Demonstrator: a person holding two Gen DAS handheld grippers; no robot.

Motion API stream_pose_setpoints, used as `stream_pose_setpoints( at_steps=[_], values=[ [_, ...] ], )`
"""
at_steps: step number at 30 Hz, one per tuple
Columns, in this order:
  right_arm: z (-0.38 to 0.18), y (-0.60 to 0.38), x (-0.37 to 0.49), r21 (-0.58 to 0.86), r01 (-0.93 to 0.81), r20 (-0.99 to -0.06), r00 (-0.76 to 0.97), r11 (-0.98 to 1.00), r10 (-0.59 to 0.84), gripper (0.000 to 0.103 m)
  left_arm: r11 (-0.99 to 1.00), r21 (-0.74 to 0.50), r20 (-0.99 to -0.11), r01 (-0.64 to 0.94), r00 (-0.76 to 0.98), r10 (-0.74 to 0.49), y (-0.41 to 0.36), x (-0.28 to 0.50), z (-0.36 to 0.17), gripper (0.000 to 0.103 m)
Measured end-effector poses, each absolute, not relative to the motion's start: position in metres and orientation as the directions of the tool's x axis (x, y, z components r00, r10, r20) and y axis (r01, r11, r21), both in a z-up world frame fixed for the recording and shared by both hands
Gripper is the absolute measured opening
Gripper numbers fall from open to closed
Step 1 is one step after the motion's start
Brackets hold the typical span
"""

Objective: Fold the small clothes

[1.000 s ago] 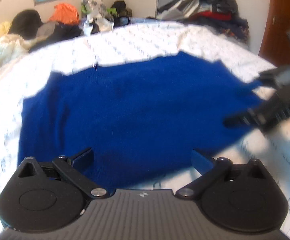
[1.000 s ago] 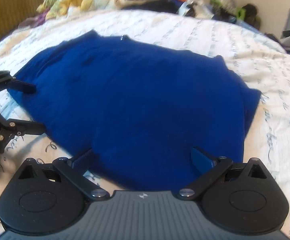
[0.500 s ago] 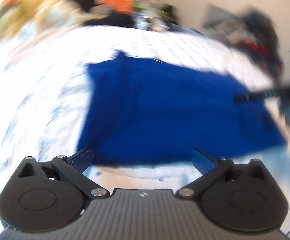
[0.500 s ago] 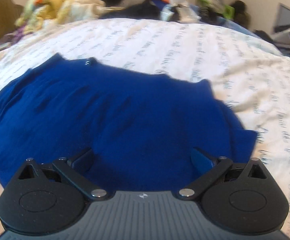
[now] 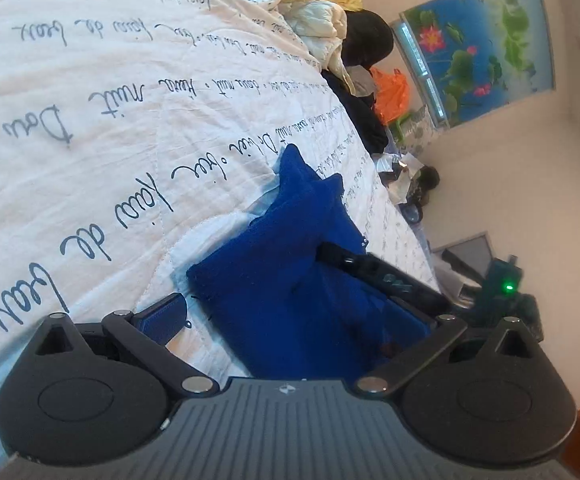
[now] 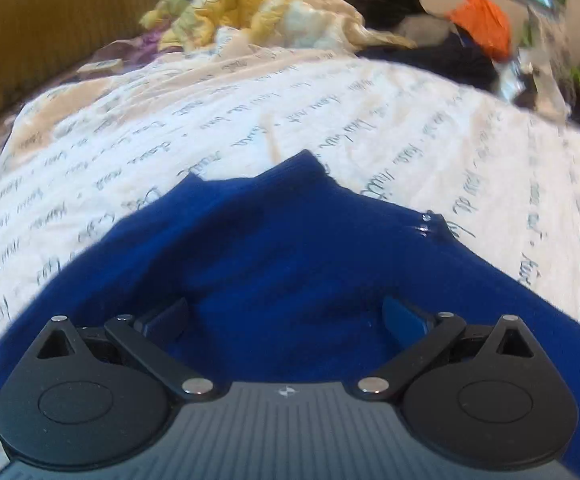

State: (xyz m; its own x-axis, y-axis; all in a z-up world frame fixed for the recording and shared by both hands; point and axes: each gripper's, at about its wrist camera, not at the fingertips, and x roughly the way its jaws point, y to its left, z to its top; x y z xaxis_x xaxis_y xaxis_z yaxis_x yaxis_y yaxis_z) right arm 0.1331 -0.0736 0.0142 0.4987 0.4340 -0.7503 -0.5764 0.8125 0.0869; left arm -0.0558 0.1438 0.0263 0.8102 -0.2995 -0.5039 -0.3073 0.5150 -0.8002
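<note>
The blue garment (image 5: 290, 280) lies on a white quilt (image 5: 110, 100) printed with script, and in the left wrist view, which is rolled steeply sideways, it runs away from the left gripper (image 5: 302, 320) as a bunched ridge toward a pointed corner. That gripper's jaws stand wide apart, holding nothing; one finger rests over bare quilt, the other is hidden at the cloth's edge. The right gripper (image 5: 374, 276) shows here as a dark bar lying on the cloth. In the right wrist view, the garment (image 6: 290, 264) spreads straight ahead of and under the right gripper (image 6: 286, 316), whose jaws are also spread, fingers over the fabric; whether they touch it cannot be told. The right gripper seems better placed to take the near edge.
</note>
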Motion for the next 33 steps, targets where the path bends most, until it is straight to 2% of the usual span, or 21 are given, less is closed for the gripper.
stream_pose_setpoints(
  at_steps=[3,5,9,12,13,14,16,18,20,22,25,26,28,33],
  values=[
    [0.033,-0.107,0.133,0.200,-0.531,-0.692,0.518,0.823,0.502,0.103,0.520,-0.796,-0.503,-0.309,0.816,-0.286,0.150,-0.058,0.025,0.103],
    [0.040,-0.130,0.119,0.227,-0.522,-0.657,0.541,0.822,0.525,0.103,0.549,-0.778,-0.506,-0.306,0.822,-0.259,0.144,-0.050,0.019,0.103],
    [0.027,-0.170,0.096,0.261,-0.429,-0.670,0.564,0.865,0.482,0.103,0.642,-0.697,-0.534,-0.319,0.829,-0.167,0.124,-0.032,0.020,0.103],
    [0.025,-0.193,0.091,0.358,-0.383,-0.666,0.534,0.852,0.520,0.103,0.714,-0.600,-0.585,-0.361,0.807,-0.083,0.108,-0.021,0.026,0.096],
    [0.027,-0.196,0.094,0.391,-0.378,-0.655,0.525,0.839,0.543,0.103,0.733,-0.566,-0.601,-0.378,0.798,-0.053,0.103,-0.018,0.026,0.079],
    [0.030,-0.200,0.095,0.432,-0.374,-0.640,0.514,0.821,0.571,0.103,0.750,-0.532,-0.621,-0.393,0.784,-0.029,0.100,-0.014,0.026,0.048],
    [0.038,-0.207,0.105,0.535,-0.360,-0.597,0.479,0.764,0.644,0.103,0.761,-0.484,-0.667,-0.433,0.745,0.000,0.099,-0.007,0.022,0.012],
    [0.039,-0.211,0.121,0.667,-0.330,-0.534,0.414,0.668,0.737,0.103,0.759,-0.481,-0.673,-0.439,0.740,0.001,0.101,-0.005,0.022,0.012],
    [0.034,-0.211,0.142,0.793,-0.276,-0.463,0.305,0.543,0.832,0.103,0.814,-0.400,-0.681,-0.421,0.731,0.043,0.089,0.000,0.033,0.010],
    [0.025,-0.208,0.161,0.861,-0.212,-0.415,0.235,0.463,0.879,0.103,0.914,-0.288,-0.619,-0.285,0.784,0.049,0.057,0.000,0.055,0.010],
    [0.018,-0.210,0.182,0.896,-0.179,-0.379,0.170,0.407,0.909,0.103,0.997,0.056,-0.499,0.055,0.866,-0.020,-0.028,-0.013,0.080,0.010],
    [0.015,-0.214,0.186,0.907,-0.163,-0.364,0.159,0.388,0.918,0.103,0.969,0.176,-0.480,0.173,0.874,-0.069,-0.058,-0.020,0.078,0.010],
    [0.011,-0.231,0.190,0.921,-0.147,-0.337,0.162,0.361,0.927,0.103,0.899,0.308,-0.480,0.310,0.867,-0.134,-0.101,-0.032,0.067,0.010],
    [-0.005,-0.290,0.186,0.888,-0.080,-0.418,0.271,0.453,0.867,0.103,0.819,0.359,-0.543,0.446,0.814,-0.206,-0.145,-0.052,0.037,0.011]
  ],
)
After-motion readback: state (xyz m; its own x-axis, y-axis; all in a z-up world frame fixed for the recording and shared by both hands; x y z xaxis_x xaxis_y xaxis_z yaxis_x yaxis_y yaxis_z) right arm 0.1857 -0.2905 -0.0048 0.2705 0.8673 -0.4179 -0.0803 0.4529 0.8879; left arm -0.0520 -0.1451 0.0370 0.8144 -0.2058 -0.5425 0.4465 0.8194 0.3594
